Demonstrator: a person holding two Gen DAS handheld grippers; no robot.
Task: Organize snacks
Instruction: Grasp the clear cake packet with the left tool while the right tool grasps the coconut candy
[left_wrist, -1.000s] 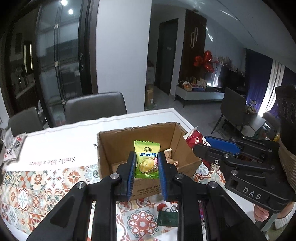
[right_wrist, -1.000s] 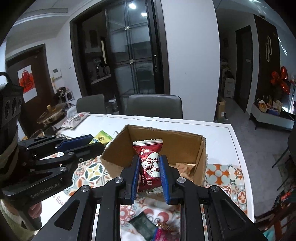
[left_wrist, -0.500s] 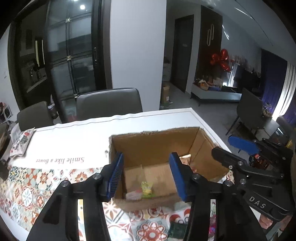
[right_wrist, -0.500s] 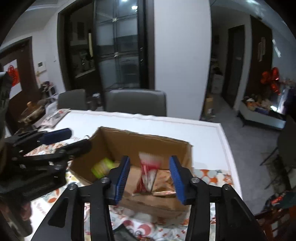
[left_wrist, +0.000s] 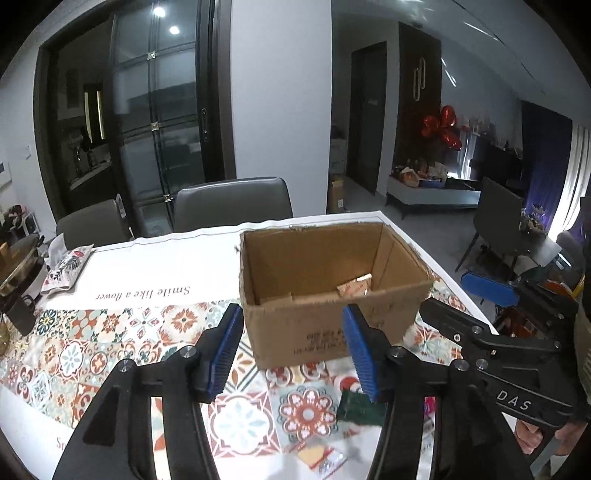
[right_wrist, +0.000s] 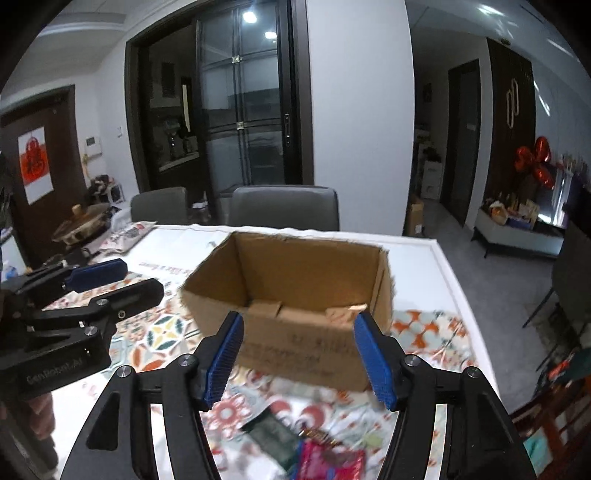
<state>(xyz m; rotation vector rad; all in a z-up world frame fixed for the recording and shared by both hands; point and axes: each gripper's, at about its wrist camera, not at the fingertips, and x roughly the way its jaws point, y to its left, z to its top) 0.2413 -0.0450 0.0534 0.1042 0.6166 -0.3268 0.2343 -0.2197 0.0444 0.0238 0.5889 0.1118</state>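
An open cardboard box (left_wrist: 325, 332) stands on the patterned tablecloth; it also shows in the right wrist view (right_wrist: 295, 354). A pale snack packet (left_wrist: 354, 286) lies inside it. My left gripper (left_wrist: 293, 354) is open and empty, in front of the box. My right gripper (right_wrist: 297, 360) is open and empty, also in front of the box. Loose snacks lie on the cloth near me: a dark green packet (left_wrist: 360, 404), an orange one (left_wrist: 321, 456), and a red-pink packet (right_wrist: 328, 461).
The table (left_wrist: 147, 258) has a white runner with lettering. A floral pouch (left_wrist: 66, 266) and a pot (left_wrist: 14, 262) sit at the left end. Two grey chairs (left_wrist: 231, 203) stand behind the table. The table's right edge drops to the floor.
Both grippers opened and let go of their snacks, the green-yellow one and the red one, which fell into the box. Both grippers then drew back from the box.
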